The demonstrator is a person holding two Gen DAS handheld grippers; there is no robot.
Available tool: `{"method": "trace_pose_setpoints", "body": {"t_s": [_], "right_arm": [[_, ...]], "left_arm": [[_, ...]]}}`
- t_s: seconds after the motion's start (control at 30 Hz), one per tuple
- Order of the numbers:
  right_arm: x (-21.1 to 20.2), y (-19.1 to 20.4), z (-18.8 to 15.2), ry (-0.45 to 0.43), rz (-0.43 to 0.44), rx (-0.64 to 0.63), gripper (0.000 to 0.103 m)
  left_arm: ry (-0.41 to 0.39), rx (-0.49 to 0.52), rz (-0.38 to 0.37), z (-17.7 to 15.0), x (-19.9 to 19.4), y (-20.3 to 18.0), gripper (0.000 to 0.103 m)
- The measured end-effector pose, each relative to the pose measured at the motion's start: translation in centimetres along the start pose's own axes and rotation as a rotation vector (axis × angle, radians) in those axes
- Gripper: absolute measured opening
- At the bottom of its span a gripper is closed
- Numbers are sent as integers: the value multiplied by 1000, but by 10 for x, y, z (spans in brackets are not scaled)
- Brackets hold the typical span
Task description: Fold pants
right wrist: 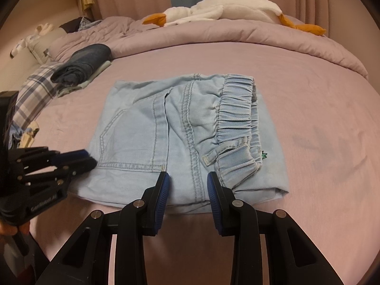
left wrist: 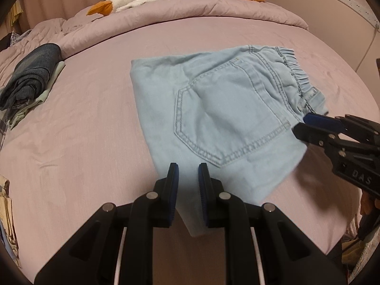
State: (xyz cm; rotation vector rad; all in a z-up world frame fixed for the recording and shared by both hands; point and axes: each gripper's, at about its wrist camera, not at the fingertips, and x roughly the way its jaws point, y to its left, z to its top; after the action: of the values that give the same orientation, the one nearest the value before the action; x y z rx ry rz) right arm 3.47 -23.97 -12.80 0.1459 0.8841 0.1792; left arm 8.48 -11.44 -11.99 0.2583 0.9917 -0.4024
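Observation:
Light blue denim pants (left wrist: 225, 106) (right wrist: 147, 123) lie folded into a compact rectangle on the pink bed sheet (left wrist: 83, 142), back pocket up. The elastic waistband (right wrist: 235, 109) is on the right. My left gripper (left wrist: 188, 166) (right wrist: 92, 159) is at the pants' near left edge. Its jaws are narrow, and blurred denim runs between them, so it looks shut on that edge. My right gripper (right wrist: 187, 178) (left wrist: 300, 123) sits over the near edge just left of the waistband. Its jaws stand apart, and the flat fabric and a seam show in the gap.
A stack of folded clothes (left wrist: 30, 78) (right wrist: 83, 64) topped by dark denim lies at the far left. A rolled duvet (left wrist: 190, 11) and a white plush goose (right wrist: 225, 7) line the back. Plaid cloth (right wrist: 33, 92) lies at the left edge. A power strip (left wrist: 356, 7) hangs on the right wall.

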Motion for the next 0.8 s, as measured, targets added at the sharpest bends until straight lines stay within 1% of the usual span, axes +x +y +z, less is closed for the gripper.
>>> {"method": "trace_pose_setpoints", "body": {"t_s": [0.27, 0.8], "right_arm": [[0, 1, 0, 1, -1, -2, 33], [0, 1, -1, 1, -1, 3, 33]], "left_arm": [[-4, -15, -18, -10, -8, -2, 16], [-16, -83, -59, -23, -24, -1, 17]]}}
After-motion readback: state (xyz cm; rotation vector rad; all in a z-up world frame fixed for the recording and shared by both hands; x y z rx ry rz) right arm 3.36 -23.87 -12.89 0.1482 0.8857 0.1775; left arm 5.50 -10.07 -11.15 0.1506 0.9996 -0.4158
